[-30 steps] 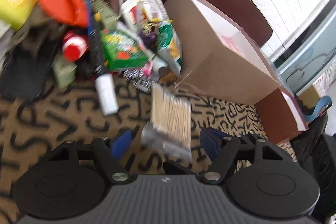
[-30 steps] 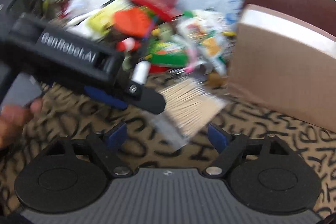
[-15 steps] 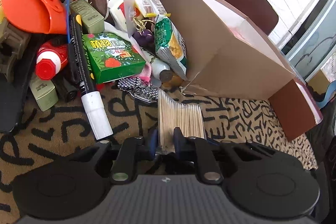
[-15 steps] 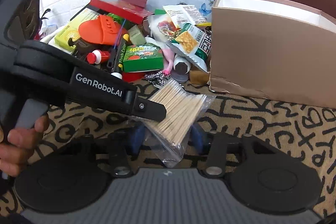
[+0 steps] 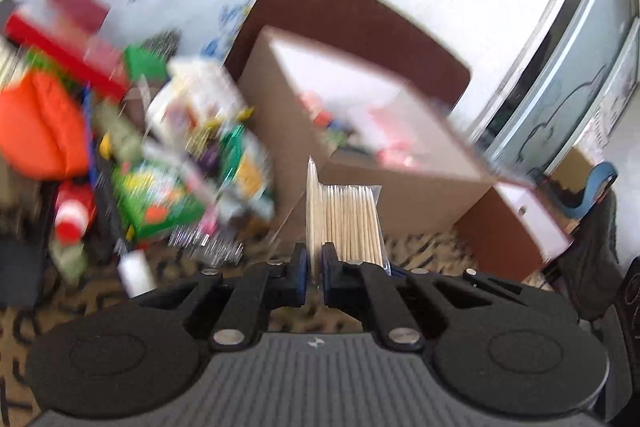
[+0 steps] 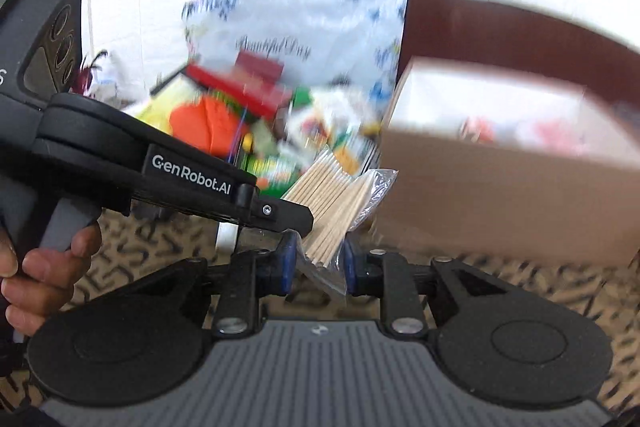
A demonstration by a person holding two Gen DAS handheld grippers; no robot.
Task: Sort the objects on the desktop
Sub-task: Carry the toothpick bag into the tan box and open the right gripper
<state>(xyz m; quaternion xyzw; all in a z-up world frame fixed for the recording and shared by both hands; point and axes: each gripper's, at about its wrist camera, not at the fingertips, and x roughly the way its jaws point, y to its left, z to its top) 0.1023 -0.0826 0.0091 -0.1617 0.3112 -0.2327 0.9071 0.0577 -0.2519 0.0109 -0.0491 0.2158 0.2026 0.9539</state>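
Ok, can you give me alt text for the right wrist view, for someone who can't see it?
The right gripper is closing its blue-padded fingers on a clear plastic bag of wooden sticks, which the left gripper also pinches from the left. Behind are a blurred pile of colourful clutter and an open cardboard box on a patterned cloth.

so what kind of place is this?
Probably a home, not a lab: a patterned tan-and-black cloth covers the surface, a jumble of household odds and ends sits beside an open brown cardboard box, and a floral plastic bag leans against the white wall.
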